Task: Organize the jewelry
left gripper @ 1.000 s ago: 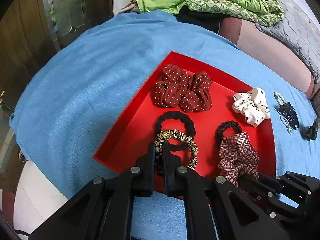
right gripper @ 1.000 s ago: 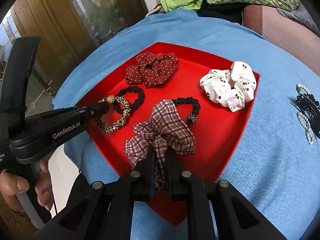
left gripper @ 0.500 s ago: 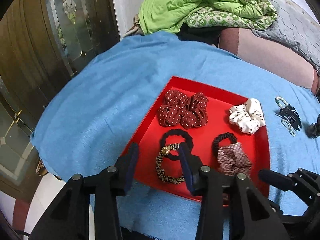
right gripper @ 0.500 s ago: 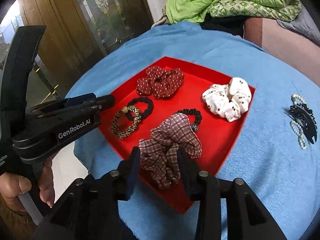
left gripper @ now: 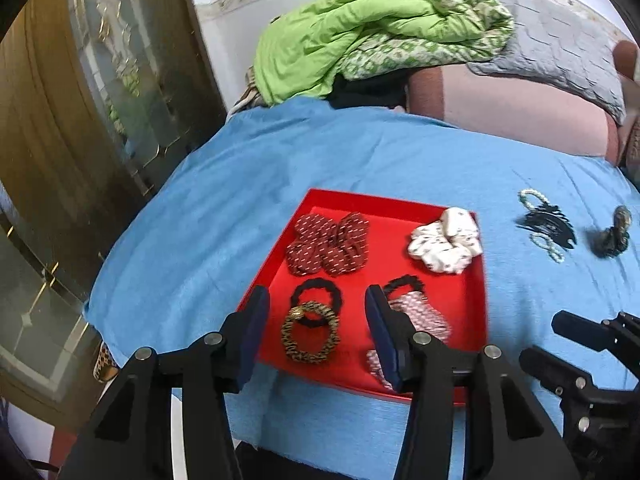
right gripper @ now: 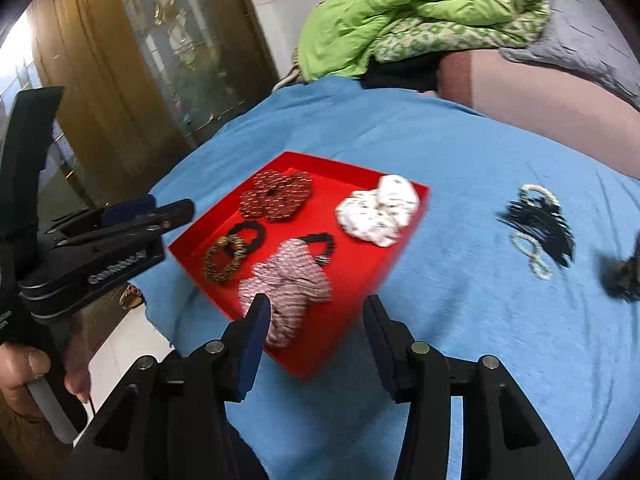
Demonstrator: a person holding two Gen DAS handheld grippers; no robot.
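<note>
A red tray (left gripper: 384, 202) (right gripper: 404, 236) lies on the blue cloth. In it are a maroon dotted scrunchie (left gripper: 328, 244) (right gripper: 276, 196), a white scrunchie (left gripper: 446, 246) (right gripper: 378, 210), a black hair tie (left gripper: 318, 300), a leopard hair tie (left gripper: 310, 334) (right gripper: 224, 260) and a plaid scrunchie (left gripper: 420, 316) (right gripper: 288, 280). My left gripper (left gripper: 316, 320) is open and empty, held above the tray's near edge. My right gripper (right gripper: 316, 324) is open and empty, above the tray's near corner. A black hair claw with a pearl strand (left gripper: 546, 226) (right gripper: 538, 230) lies on the cloth to the right.
A dark hair clip (left gripper: 612, 236) (right gripper: 620, 276) lies further right on the cloth. Green bedding (left gripper: 372, 32) is piled at the back. A wood and glass door (left gripper: 100, 92) stands on the left. The cloth's edge drops off at the near left.
Both grippers have opened, let go of the leopard hair tie and the plaid scrunchie in the tray, and pulled back and up.
</note>
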